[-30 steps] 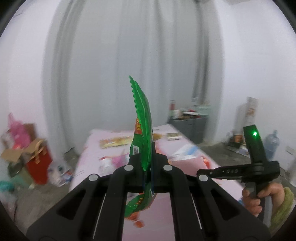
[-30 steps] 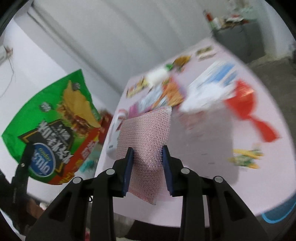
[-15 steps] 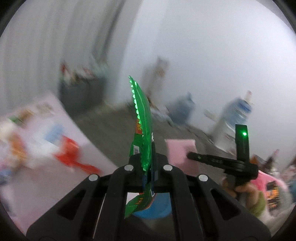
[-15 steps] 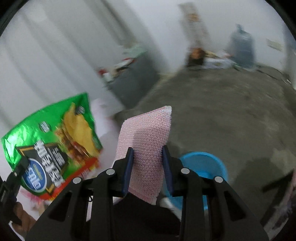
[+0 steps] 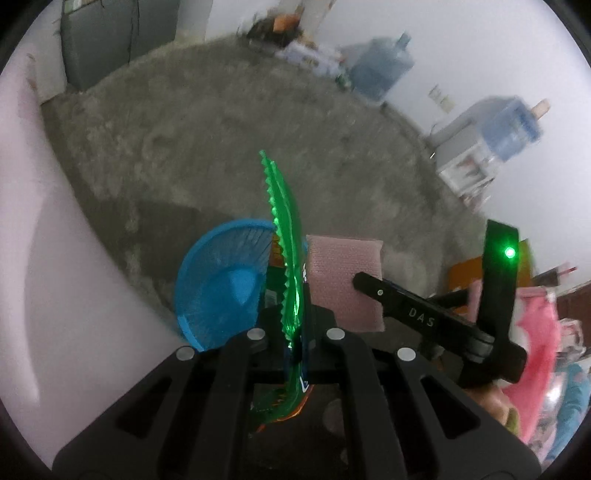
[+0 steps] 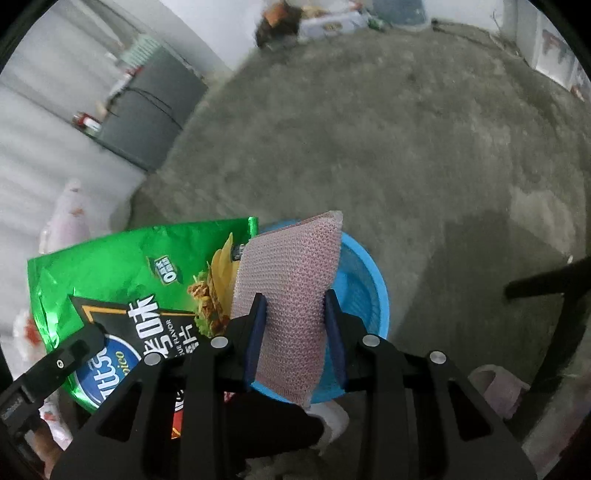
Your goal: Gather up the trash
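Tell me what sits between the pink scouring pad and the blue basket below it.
Nothing: in the right wrist view the pink scouring pad, clamped in the right claw, hangs directly over the blue basket with only air between.

Bare grey concrete floor (image 5: pixel 229 122) w/ rough patches, plain white walls (image 5: pixel 480 40) all round. Dark grey cabinet (image 6: pixel 147 110) against the far wall, bits & bottles on top, too blurred to name. Two big blue water jugs (image 5: pixel 380 70) by the wall, one on a white stand (image 5: pixel 465 162). Cardboard & packaging clutter (image 6: pixel 325 18) in the far corner. Pink-covered surface (image 5: pixel 40 236) on one side. Black stand legs (image 6: pixel 554 306) nearby. Soft, even light.
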### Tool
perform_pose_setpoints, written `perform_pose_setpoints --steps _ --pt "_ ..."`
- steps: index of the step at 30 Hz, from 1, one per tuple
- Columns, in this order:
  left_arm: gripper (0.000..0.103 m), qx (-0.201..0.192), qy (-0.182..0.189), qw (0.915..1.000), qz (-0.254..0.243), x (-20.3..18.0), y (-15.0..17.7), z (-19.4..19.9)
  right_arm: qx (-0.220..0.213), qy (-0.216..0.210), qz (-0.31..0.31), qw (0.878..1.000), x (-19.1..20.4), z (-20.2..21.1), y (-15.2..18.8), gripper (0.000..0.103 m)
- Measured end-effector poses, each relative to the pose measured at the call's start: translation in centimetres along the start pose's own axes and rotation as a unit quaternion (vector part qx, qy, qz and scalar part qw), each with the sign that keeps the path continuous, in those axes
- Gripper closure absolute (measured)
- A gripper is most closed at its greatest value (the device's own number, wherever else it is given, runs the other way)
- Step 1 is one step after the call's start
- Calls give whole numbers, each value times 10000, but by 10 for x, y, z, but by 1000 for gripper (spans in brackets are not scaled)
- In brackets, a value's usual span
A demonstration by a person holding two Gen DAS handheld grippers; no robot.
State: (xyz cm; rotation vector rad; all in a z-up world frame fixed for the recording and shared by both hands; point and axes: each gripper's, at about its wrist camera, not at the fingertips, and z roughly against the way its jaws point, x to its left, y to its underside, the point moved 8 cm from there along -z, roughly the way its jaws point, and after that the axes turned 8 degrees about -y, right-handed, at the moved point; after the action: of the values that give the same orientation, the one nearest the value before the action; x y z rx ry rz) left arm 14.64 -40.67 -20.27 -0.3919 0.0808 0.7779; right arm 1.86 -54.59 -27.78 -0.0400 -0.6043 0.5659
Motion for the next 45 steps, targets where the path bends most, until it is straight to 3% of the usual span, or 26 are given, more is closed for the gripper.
perform_pose_setpoints --steps 1,3,8,18,21,26,32,37,39,42,43,45 --pt "98 -100 -230 9994 -237 -4 -2 -5 46 8 -53 10000 -3 -8 1 67" --pt "77 -58 -366 9985 -395 -10 -7 -16 104 61 -62 9999 -13 -16 7 67" --pt "64 -150 -226 9990 -347 -18 -6 -5 159 116 -61 9998 -25 -26 13 57" --pt "57 -850 -352 9953 -295 -22 -5 52 44 157 224 9996 -14 -10 17 55" --pt "55 -1066 -410 9928 -361 -22 -4 72 16 300 428 9986 -10 -11 17 48" --pt "52 -1461 -511 9867 -495 -18 6 113 -120 1110 876 9899 -28 -28 8 40" --pt "51 -1697 -647 9813 -644 -9 22 146 478 1957 863 9757 -78 -89 -2 40" --pt "51 -1762 -858 9783 -668 7 41 168 829 2125 1223 9659 -81 -127 -13 40" --pt "51 -1785 -904 9779 -612 16 45 172 1009 2183 1429 9601 -79 -145 -15 44" --pt "51 -1808 -928 9778 -505 26 50 178 1159 2274 1437 9561 -80 -160 -19 63" --pt "51 -1804 -929 9780 -477 28 50 178 1123 2279 1397 9570 -82 -161 -22 70" --pt "51 -1800 -941 9781 -457 31 53 178 1053 2009 1116 9675 -83 -162 -29 74"
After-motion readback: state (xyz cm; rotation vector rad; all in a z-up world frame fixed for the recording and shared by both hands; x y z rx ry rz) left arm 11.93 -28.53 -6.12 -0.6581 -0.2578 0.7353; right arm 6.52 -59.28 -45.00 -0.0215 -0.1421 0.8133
